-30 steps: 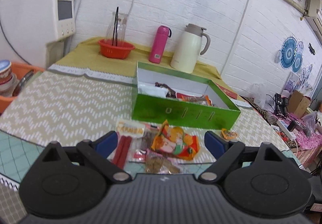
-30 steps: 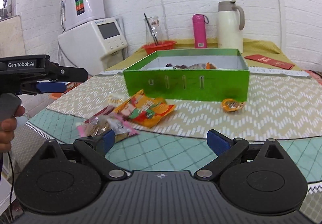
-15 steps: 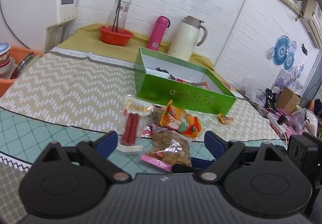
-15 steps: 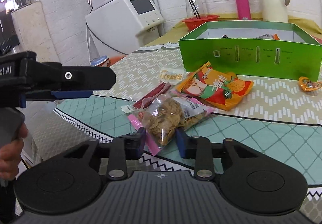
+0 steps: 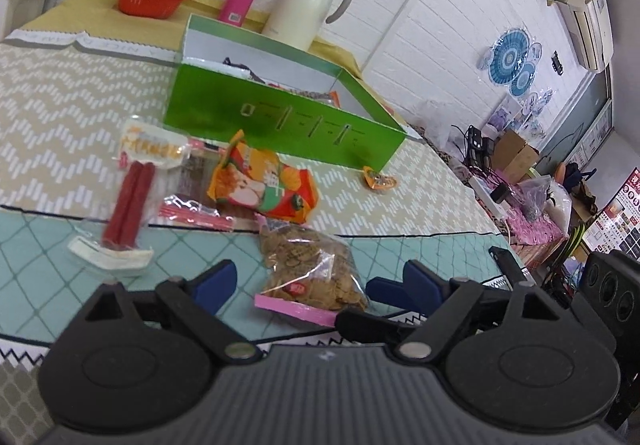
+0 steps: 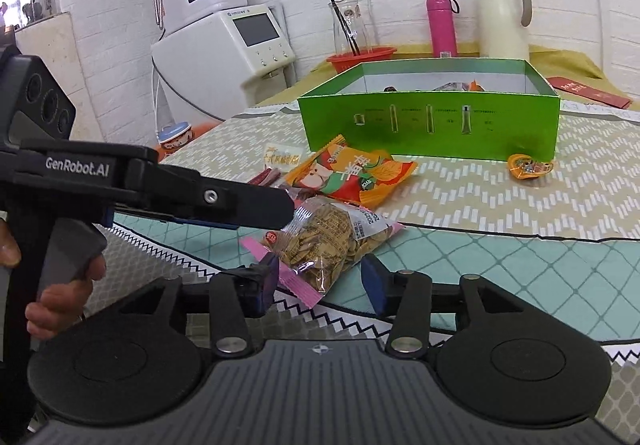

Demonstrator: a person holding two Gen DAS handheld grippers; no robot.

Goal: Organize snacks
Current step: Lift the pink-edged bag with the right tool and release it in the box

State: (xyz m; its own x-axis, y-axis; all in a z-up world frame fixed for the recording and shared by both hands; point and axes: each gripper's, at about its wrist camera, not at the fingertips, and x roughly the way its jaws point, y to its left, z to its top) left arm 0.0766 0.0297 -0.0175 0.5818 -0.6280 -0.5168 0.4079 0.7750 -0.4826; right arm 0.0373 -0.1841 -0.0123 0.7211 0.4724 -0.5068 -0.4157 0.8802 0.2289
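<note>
While the clear cracker bag (image 6: 334,241) lies near the worktop (image 6: 500,257) edge, its long axis running diagonally toward the green box (image 6: 430,125), the right gripper (image 6: 320,281) straddles its pink near end, fingers opening and not pressing. The left gripper (image 5: 316,281) faces the same bag, fingers apart but closing. The right looks nearer.

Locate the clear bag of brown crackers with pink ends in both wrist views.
Left wrist: cracker bag low centre, lying between the jaws.
Right wrist: cracker bag centre, just beyond the jaws.
Shared landmark: green box behind it.
</note>
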